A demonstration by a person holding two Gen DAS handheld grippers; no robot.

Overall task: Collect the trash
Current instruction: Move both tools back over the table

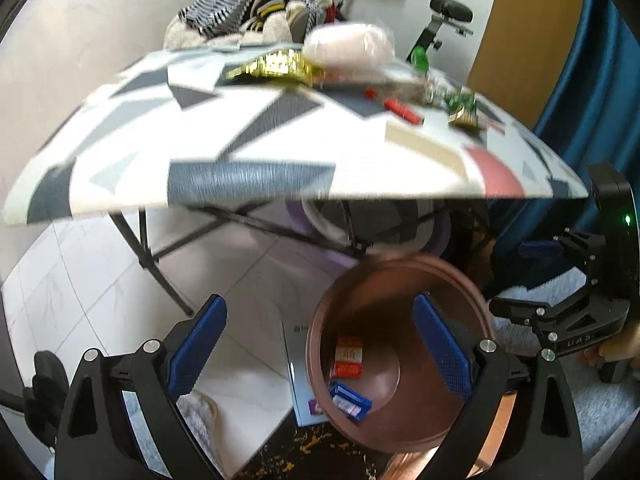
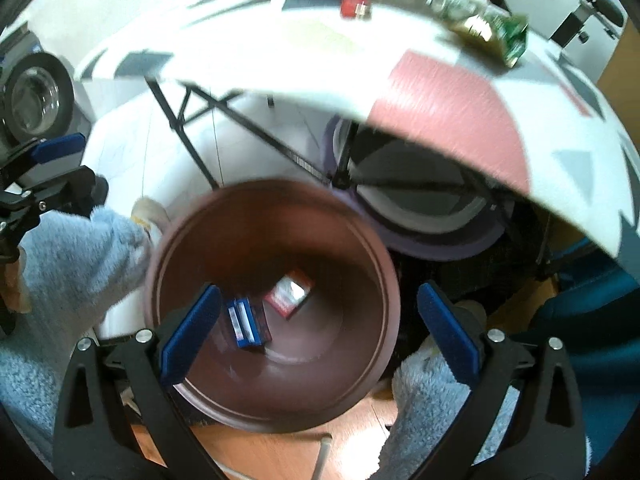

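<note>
While both my hand-held grippers gape empty over the brown bin (image 2: 276, 384), remaining wrappers lie up on the tabletop (image 1: 280, 140). Green wrapper (image 1: 464, 106) sits rightward — nearer my right hand-held gripper (image 2: 320, 332) than the left hand-held gripper (image 1: 320, 344).

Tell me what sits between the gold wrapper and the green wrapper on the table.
Small red pieces lie between the gold wrapper and the green wrapper, seen in the left wrist view.

Tabletop (image 1: 280, 136): white with grey, dark blue, beige and pink geometric patches. Bin (image 2: 360, 240) below the tabletop: reddish brown, holding a red-and-white packet (image 2: 289, 293) and a blue box (image 2: 246, 322). On the tabletop: gold wrapper (image 1: 276, 65), red wrapper (image 1: 402, 110), green-gold wrapper (image 1: 464, 109). Tool pads (image 1: 198, 346) blue, frames black.
</note>
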